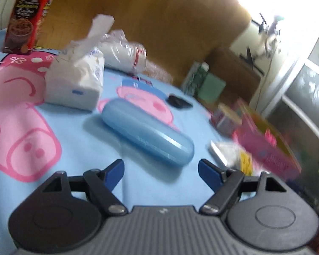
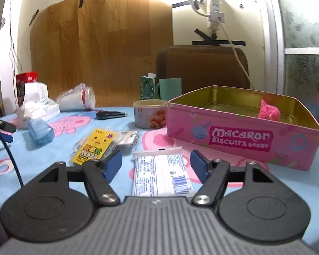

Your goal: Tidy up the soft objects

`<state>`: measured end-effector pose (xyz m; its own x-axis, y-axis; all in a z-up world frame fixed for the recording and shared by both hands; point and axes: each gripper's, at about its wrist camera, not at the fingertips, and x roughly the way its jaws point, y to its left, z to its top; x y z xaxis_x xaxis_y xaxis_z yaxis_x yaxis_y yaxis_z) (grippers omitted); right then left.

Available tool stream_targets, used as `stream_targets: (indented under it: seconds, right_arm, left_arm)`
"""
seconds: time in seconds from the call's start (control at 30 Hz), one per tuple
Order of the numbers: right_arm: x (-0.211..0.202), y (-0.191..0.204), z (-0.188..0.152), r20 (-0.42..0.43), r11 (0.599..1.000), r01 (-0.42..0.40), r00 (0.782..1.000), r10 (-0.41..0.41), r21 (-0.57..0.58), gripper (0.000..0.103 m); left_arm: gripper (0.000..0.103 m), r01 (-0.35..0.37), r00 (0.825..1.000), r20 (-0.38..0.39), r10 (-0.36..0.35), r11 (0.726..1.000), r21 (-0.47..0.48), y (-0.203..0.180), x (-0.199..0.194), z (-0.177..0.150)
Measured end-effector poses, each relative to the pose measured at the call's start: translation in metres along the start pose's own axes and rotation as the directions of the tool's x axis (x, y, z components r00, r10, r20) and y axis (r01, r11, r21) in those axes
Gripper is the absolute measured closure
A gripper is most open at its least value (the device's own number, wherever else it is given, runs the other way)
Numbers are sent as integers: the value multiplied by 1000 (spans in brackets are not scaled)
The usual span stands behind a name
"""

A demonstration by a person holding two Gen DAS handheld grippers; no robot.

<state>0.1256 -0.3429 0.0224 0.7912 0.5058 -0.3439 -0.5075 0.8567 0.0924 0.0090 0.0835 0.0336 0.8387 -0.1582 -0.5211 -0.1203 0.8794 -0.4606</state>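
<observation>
In the left wrist view, the left gripper (image 1: 161,171) hangs wide open and empty; a soft white tissue pack (image 1: 75,82) lies at ten o'clock, its sheet pointing up. The right gripper (image 2: 156,163), also spread and empty, straddles a flat white plastic packet (image 2: 161,173), long axis toward twelve. A fuzzy pink soft object (image 2: 269,111) sits inside the pink macaron biscuit tin (image 2: 240,140) at two o'clock.

A glossy metal tin (image 2: 240,137) (gold inside) holds a fuzzy pink lump (image 2: 268,110); the case (image 1: 146,135) is smooth plastic.
</observation>
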Motion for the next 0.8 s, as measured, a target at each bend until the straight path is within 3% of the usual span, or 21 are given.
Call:
stream_targets:
  seconds: [0.1, 0.4, 0.63, 0.8]
  right_arm:
    - [-6, 1, 0, 3, 1000, 9, 1000, -9, 8, 30]
    - [-19, 13, -1, 14, 999, 18, 1000, -18, -28, 30]
    - [-10, 20, -2, -14, 1000, -10, 1000, 10, -17, 30]
    - [0, 28, -3, -44, 998, -48, 998, 46, -39, 30]
  left_arm:
    - [24, 16, 1000, 21, -16, 1000, 7, -8, 2, 1]
    - [20, 71, 997, -12, -71, 997, 35, -33, 20, -17]
    - [20, 88, 996, 1, -88, 994, 69, -49, 21, -5]
    - [20, 143, 989, -50, -139, 984, 107, -76, 43, 6]
